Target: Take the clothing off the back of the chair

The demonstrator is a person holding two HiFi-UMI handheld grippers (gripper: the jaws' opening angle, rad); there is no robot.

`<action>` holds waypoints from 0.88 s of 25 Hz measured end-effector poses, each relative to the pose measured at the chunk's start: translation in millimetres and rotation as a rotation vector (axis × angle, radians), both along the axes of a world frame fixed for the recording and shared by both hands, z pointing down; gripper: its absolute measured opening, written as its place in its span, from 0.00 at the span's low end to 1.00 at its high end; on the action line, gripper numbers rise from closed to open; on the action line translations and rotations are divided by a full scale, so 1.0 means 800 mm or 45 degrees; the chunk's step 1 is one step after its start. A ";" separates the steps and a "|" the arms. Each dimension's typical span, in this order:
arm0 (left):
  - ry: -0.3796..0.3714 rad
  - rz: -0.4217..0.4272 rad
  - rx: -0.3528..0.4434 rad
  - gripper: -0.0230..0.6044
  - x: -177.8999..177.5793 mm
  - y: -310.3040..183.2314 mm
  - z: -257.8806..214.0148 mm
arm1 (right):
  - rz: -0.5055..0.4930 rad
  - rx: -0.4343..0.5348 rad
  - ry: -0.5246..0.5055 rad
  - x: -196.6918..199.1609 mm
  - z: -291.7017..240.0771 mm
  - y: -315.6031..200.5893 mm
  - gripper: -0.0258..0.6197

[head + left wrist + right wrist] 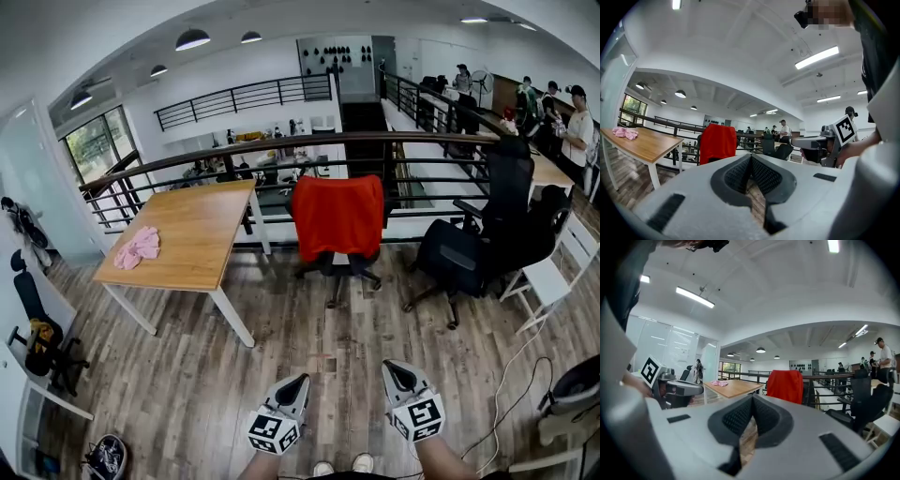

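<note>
Head view: the left gripper (292,386) and right gripper (398,373) sit side by side, jaws together and empty. Well ahead of both, a red garment (337,216) drapes an office chair's (338,268) back.

Plenty of room down the middle: a wide strip of bare wooden floor (309,328) runs straight from the person to the chair (339,270) with the red clothing (337,216) on its back, and nothing stands in that lane. On the left, the wooden table (187,234) sits near the chair, with a clear gap between them, and its white corner leg (232,319) pokes toward the lane. The right side is tighter: a black office chair (459,258) stands near, with a taller one (511,187) behind it and a white chair (548,277) further out. The railing (281,142) runs close behind the chair back and closes off the far side.
</note>
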State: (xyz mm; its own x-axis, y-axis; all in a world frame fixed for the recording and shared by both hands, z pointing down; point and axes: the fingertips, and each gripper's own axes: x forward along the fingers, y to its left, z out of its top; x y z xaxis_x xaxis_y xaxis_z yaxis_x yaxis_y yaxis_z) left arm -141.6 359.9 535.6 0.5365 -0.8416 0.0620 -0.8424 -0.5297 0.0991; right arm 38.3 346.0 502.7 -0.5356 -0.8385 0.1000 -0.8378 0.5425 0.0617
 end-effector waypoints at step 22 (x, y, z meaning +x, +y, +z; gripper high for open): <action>-0.068 -0.051 -0.015 0.06 0.082 -0.045 0.007 | -0.003 0.024 -0.144 0.088 -0.016 -0.051 0.05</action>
